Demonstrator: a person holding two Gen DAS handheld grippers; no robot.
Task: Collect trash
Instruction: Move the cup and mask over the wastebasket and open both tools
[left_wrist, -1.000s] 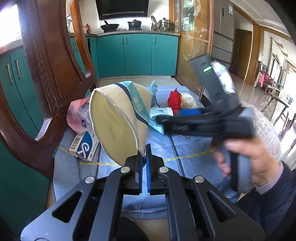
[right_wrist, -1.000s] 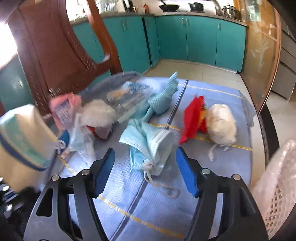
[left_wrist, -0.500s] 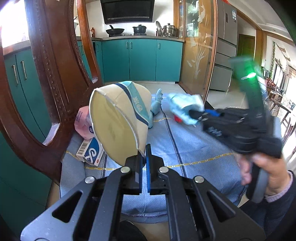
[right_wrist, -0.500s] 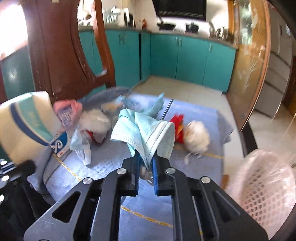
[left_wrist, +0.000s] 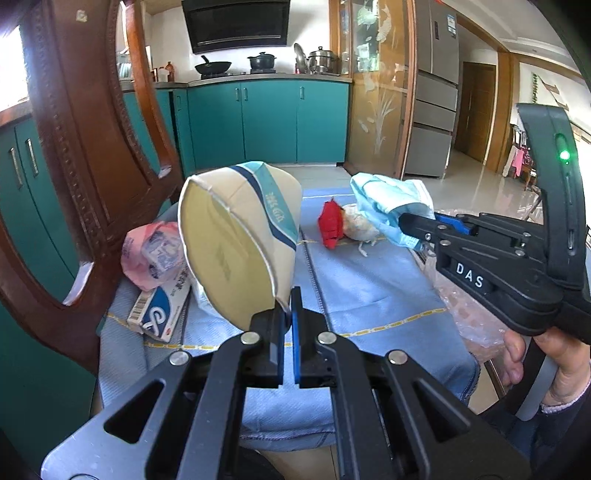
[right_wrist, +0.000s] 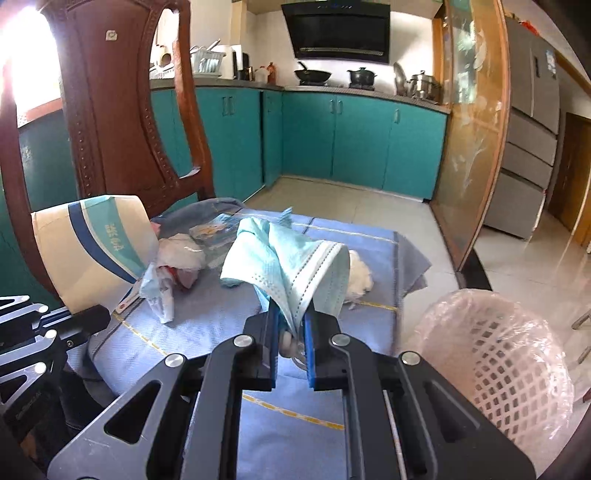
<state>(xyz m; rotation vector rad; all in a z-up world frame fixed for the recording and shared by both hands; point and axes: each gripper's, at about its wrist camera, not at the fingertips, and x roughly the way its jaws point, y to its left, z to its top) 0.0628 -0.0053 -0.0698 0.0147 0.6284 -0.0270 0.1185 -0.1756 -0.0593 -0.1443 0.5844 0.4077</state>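
My right tongs (right_wrist: 291, 334) clamp a blue face mask (right_wrist: 295, 258) lifted off the tabletop (right_wrist: 207, 317); my left tongs (left_wrist: 287, 314) pinch a paper bag (left_wrist: 236, 236). Carrying step: next, I judge, the mask goes right, over the lined basket (right_wrist: 517, 354), for release.

You have two grippers (left_wrist: 287, 312) (right_wrist: 290, 325): a paper bag (left_wrist: 236, 243) in one, a mask (right_wrist: 295, 266) in the other. Beyond the fingers: one red wrapper (left_wrist: 331, 227), perhaps two white wads (right_wrist: 360, 277), one basket (right_wrist: 498, 362).

Ahead of me, teal cabinets (right_wrist: 362, 144) line a white wall under a black hood (right_wrist: 338, 31). A carved wooden chair (right_wrist: 122, 107) stands left; pale floor tiles (right_wrist: 524, 266) shine.
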